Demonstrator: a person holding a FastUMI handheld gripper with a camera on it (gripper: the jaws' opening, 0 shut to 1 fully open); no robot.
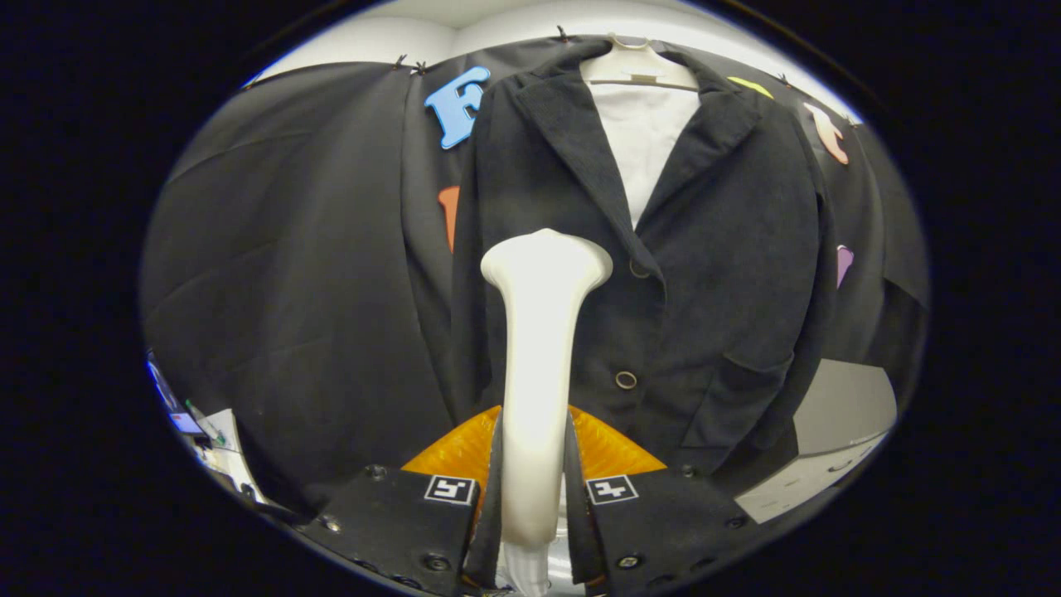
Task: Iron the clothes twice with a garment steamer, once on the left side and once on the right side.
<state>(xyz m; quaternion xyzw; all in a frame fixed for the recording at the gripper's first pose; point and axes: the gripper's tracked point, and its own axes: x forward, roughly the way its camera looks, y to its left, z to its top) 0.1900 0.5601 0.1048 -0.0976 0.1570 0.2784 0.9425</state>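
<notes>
A dark corduroy jacket (713, 274) hangs on a pale hanger (637, 68) just ahead of me, with a white shirt (642, 141) showing in its open collar. My gripper (535, 489) is shut on the handle of a white garment steamer (539, 348), which stands upright between the fingers. The steamer's wide head (545, 259) sits against the jacket's left front panel, beside the upper button (639, 268). A lower button (626, 380) lies to the right of the steamer's neck.
Black booth cloth (290, 274) hangs behind and to the left of the jacket. A grey and white surface (837, 414) shows at the lower right, under the jacket's pocket flap. Small cluttered items (203, 431) lie at the lower left.
</notes>
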